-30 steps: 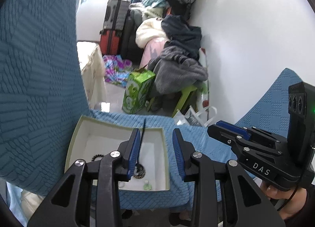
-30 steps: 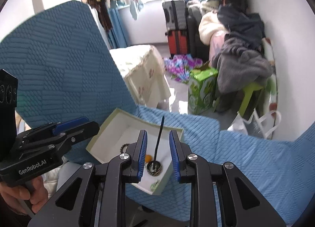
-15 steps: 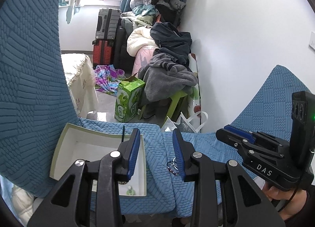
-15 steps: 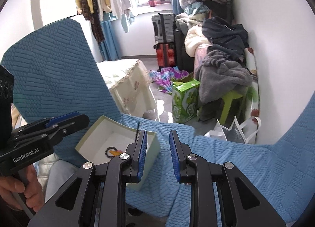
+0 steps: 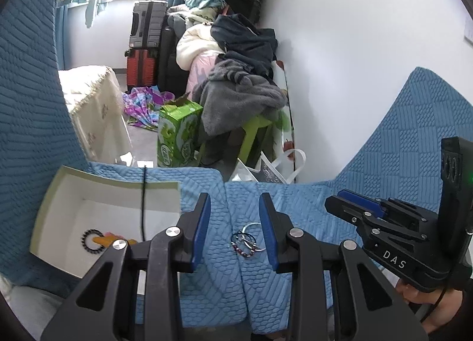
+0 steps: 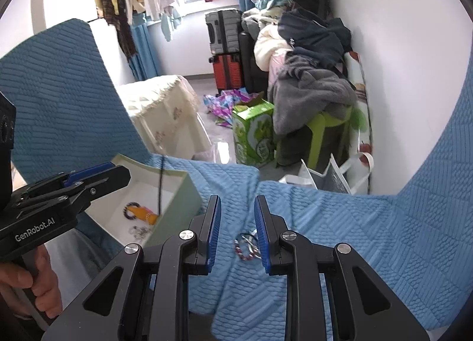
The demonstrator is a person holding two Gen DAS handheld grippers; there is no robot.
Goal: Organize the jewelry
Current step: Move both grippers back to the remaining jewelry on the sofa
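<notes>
A small tangle of bracelets, silver, dark blue and red-beaded, lies on the blue quilted cover. My left gripper hovers just short of it, open, with nothing between its blue pads. My right gripper also hovers over it, open with a narrower gap; it shows from the side in the left wrist view. To the left lies a white open box. It holds a black beaded ring and an orange piece. A black cord hangs over its rim.
Beyond the cover's edge the floor holds a green carton, a green stool under grey clothes, a white bag, suitcases and a cream-covered table. The cover rises steeply at left and right. A hand grips the left tool.
Both grippers have swung right and slightly down, away from above the box. The box slid left in both views and the bracelets came into view between the fingers. The jaw gaps stayed the same.
</notes>
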